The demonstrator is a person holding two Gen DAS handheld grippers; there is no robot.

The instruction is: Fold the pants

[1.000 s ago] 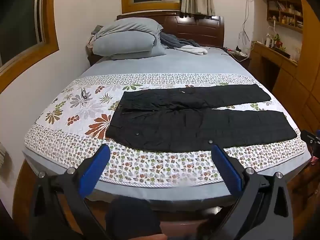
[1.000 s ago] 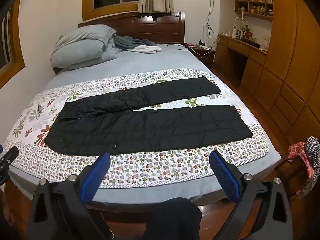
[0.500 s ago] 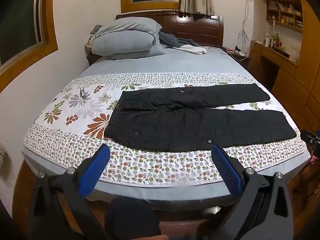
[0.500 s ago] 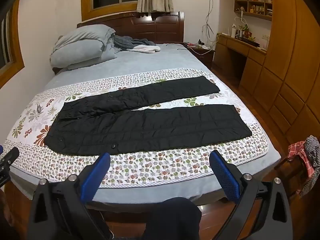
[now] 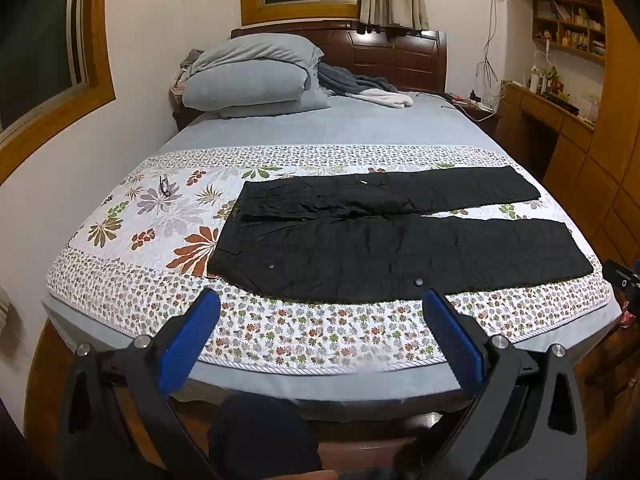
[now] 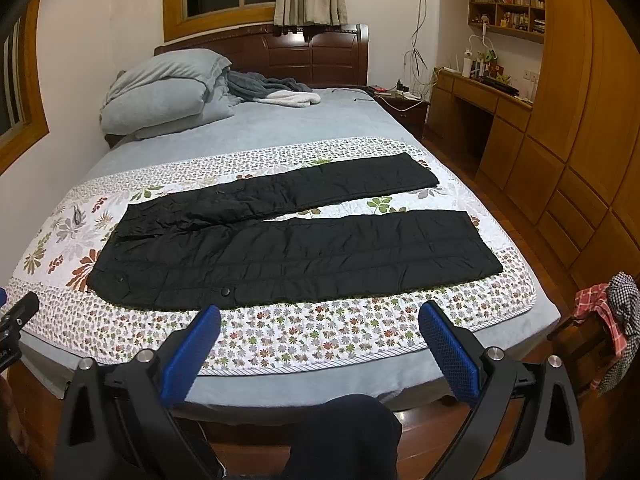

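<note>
Black pants (image 5: 380,240) lie flat on the floral quilt (image 5: 280,328), waist to the left, two legs spread to the right; they also show in the right wrist view (image 6: 288,252). My left gripper (image 5: 320,308) is open and empty, held off the bed's near edge, short of the pants. My right gripper (image 6: 320,312) is open and empty, also short of the near leg. The right gripper's tip shows at the right edge of the left wrist view (image 5: 624,280).
Folded grey bedding (image 5: 252,76) and a grey blanket (image 6: 272,88) lie at the headboard. A small dark item (image 5: 164,188) lies on the quilt left of the waist. A wooden desk and cabinets (image 6: 560,140) line the right. A chair with checked clothes (image 6: 608,320) stands near the foot.
Both grippers have stayed open and nearly still; the views have shifted only slightly. The pants have not moved.
</note>
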